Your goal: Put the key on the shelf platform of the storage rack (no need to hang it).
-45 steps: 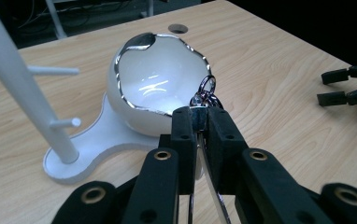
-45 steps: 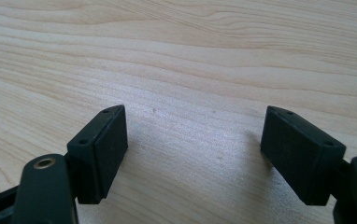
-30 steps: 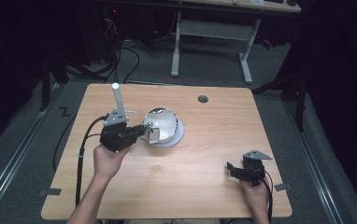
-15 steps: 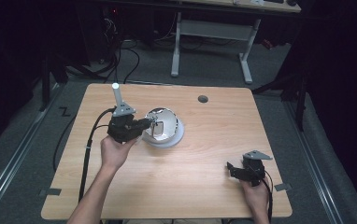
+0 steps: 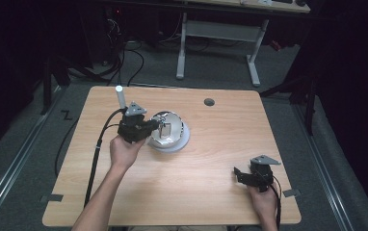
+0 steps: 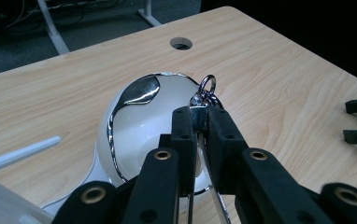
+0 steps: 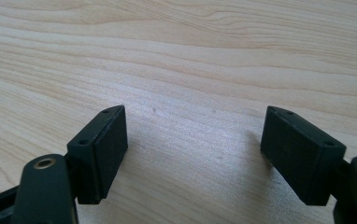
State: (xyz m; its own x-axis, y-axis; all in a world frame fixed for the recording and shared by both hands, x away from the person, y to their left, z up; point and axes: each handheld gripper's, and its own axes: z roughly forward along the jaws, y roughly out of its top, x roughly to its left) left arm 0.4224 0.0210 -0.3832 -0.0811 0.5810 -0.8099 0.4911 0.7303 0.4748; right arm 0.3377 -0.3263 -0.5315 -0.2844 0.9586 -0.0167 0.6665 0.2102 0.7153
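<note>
A white bowl [image 5: 170, 126] with a shiny chrome rim lies tilted on a white plate [image 5: 172, 146] at the middle of the wooden table [image 5: 211, 192]. My left gripper [image 5: 158, 129] reaches over the bowl's left side. In the left gripper view the left gripper [image 6: 197, 119] is shut on a thin metal utensil [image 6: 208, 88] with a ring at its top, in front of the bowl [image 6: 139, 116]. My right gripper [image 5: 242, 174] rests open near the table's front right corner, and in its own view the right gripper [image 7: 194, 116] has nothing but bare wood between its jaws.
A white rod [image 5: 120, 96] stands upright just behind the left gripper. A round cable hole [image 5: 209, 102] sits near the table's far edge. Beyond the table are desk legs [image 5: 252, 57] and cables on a dark floor. The left gripper's cable [image 5: 98, 149] trails toward the front.
My left hand has carried the gripper toward the far side and slightly right, closer over the bowl. The bowl, plate and right gripper have kept their places.
</note>
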